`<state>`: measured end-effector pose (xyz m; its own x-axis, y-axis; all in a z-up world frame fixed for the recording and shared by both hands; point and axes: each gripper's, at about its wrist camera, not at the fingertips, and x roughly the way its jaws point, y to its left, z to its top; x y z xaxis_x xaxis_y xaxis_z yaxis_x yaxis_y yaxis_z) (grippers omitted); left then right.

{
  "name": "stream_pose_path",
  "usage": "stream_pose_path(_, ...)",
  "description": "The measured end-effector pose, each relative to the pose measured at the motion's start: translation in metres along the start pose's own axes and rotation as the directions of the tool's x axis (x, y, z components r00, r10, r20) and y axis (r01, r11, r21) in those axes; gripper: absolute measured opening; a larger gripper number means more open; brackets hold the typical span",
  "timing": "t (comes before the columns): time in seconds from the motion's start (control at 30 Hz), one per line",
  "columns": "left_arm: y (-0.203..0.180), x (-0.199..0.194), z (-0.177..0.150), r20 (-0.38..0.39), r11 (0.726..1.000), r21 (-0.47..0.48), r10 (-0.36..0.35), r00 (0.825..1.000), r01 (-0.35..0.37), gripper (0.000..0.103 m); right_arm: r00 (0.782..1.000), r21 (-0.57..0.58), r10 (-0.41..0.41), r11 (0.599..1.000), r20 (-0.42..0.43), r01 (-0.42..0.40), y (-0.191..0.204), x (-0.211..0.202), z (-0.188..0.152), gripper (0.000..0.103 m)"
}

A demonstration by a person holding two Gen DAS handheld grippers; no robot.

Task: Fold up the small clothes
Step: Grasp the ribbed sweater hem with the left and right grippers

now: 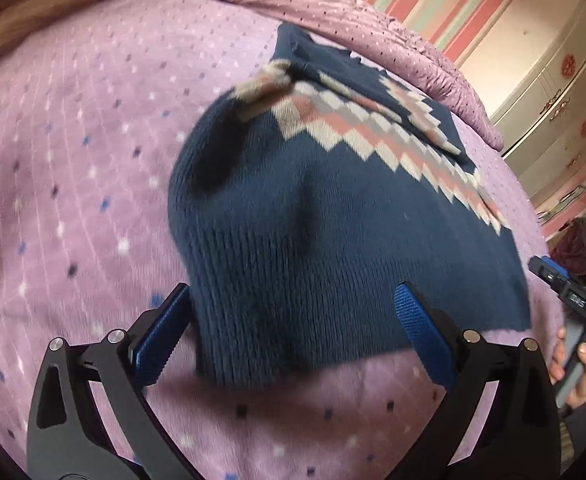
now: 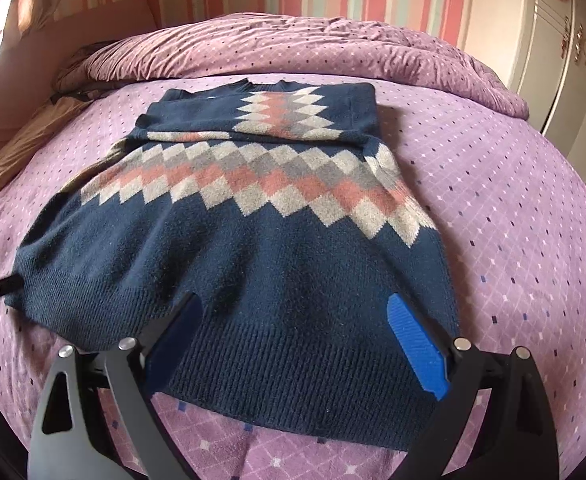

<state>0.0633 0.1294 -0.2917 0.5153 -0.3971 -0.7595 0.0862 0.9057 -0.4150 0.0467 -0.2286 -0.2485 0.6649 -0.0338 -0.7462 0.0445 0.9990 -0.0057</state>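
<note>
A navy knit sweater (image 2: 253, 248) with a pink, grey and cream diamond band lies flat on the purple bed, its sleeves folded across the chest at the far end. My right gripper (image 2: 297, 320) is open over the ribbed hem on the near right side, one blue pad (image 2: 413, 340) on each side of the knit. My left gripper (image 1: 293, 312) is also open, straddling the hem's left corner of the sweater (image 1: 333, 208), which bulges slightly there. The left wrist view is blurred. The right gripper (image 1: 565, 292) and the hand (image 1: 581, 364) holding it show at that view's right edge.
The purple spotted bed sheet (image 2: 513, 240) surrounds the sweater on all sides. A rumpled purple duvet (image 2: 293, 44) lies along the far edge. A brown cushion (image 2: 25, 148) sits at the far left. A cream wardrobe (image 2: 553, 40) stands at the right.
</note>
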Motion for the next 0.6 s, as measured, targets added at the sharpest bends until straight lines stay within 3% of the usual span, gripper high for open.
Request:
stream_pose_path(0.13,-0.002,0.001,-0.011,-0.035,0.999,0.000,0.054,0.998,-0.054,0.097,1.000,0.021,0.002,1.000,-0.005,-0.002,-0.007,0.004,-0.005,0.094)
stream_pose_path(0.23,-0.007,0.003,-0.012,-0.049,0.987,-0.010,0.157,0.986,-0.158,0.064,1.000,0.046,0.006,0.999,-0.016,-0.005,-0.012,0.006,-0.009,0.094)
stream_pose_path(0.27,-0.005,0.004,-0.012,-0.063,0.982,-0.036,0.183,0.981,-0.185,0.047,1.000,0.052,0.009,0.999,-0.016,-0.008,-0.013,0.006,-0.011,0.094)
stream_pose_path(0.3,-0.003,0.004,-0.010,-0.071,0.980,-0.058,0.185,0.980,-0.189,0.031,1.000,0.052,0.009,0.999,-0.015,-0.008,-0.014,0.005,-0.013,0.094)
stream_pose_path(0.37,0.002,0.002,-0.007,-0.081,0.980,-0.113,0.154,0.985,-0.163,0.019,1.000,0.043,0.001,0.999,-0.016,-0.001,-0.016,0.002,-0.017,0.094)
stream_pose_path(0.43,-0.003,0.001,-0.004,-0.081,0.980,-0.111,0.156,0.984,-0.164,0.013,1.000,0.024,-0.016,1.000,-0.020,0.016,-0.018,-0.002,-0.023,0.094)
stream_pose_path(0.6,-0.029,-0.001,0.005,-0.057,0.979,-0.032,0.200,0.978,-0.202,0.012,0.998,0.054,-0.049,0.997,-0.049,0.052,-0.041,-0.014,-0.034,0.094)
